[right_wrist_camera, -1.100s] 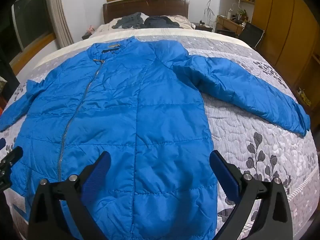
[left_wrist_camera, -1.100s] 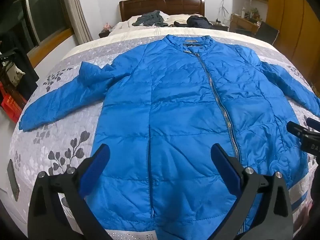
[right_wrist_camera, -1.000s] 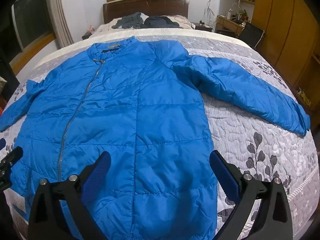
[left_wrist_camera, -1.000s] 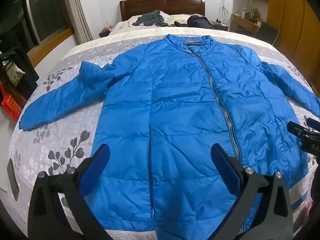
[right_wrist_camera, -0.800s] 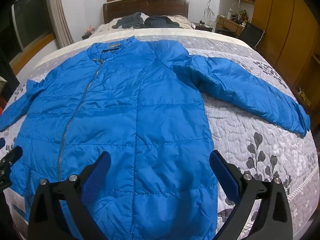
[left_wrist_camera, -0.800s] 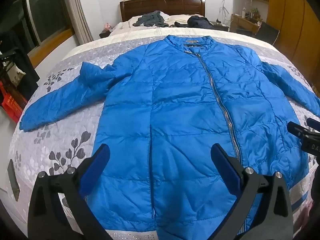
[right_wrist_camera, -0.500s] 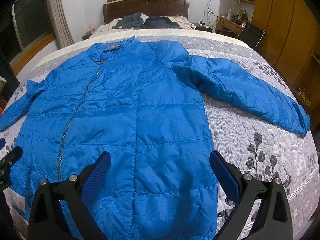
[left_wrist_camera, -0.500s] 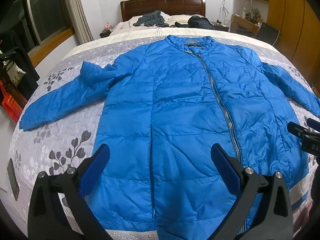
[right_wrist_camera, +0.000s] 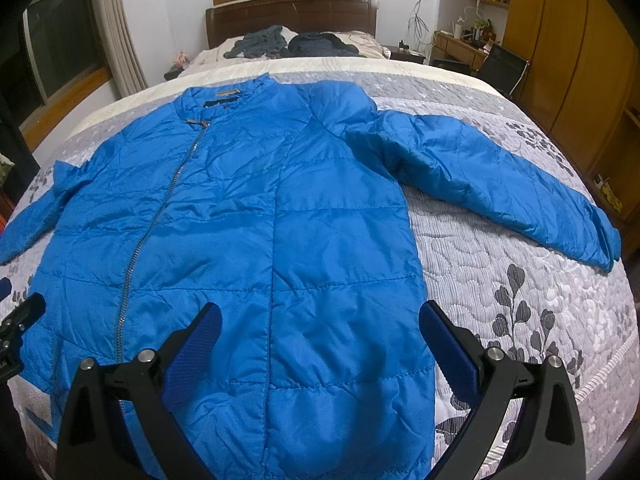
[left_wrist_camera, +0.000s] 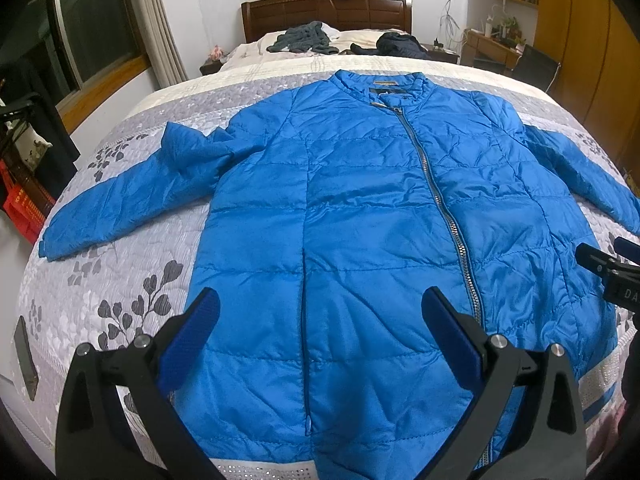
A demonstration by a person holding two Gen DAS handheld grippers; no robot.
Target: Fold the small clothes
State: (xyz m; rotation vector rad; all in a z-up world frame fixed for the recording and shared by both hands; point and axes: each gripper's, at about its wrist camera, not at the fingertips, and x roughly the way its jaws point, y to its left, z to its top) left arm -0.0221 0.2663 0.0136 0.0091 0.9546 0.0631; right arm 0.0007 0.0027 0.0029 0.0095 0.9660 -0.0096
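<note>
Unreadable collar label (left_wrist_camera: 387, 81), blue jacket (left_wrist_camera: 360, 220)

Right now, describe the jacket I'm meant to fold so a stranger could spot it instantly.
Look at the big bed with the grey leaf-patterned quilt. Spread flat across it, front up and sleeves out, lies the blue jacket, zipped shut. Unlike the dark clothes heaped near the headboard, it is bright blue and quilted.

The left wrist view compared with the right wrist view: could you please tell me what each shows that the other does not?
Only the left wrist view shows the red crate beside the bed and one sleeve's cuff. Only the right wrist view shows the other sleeve's cuff. Both show the blue jacket spread flat and zipped, the headboard, and both grippers, left gripper and right gripper, open.
</note>
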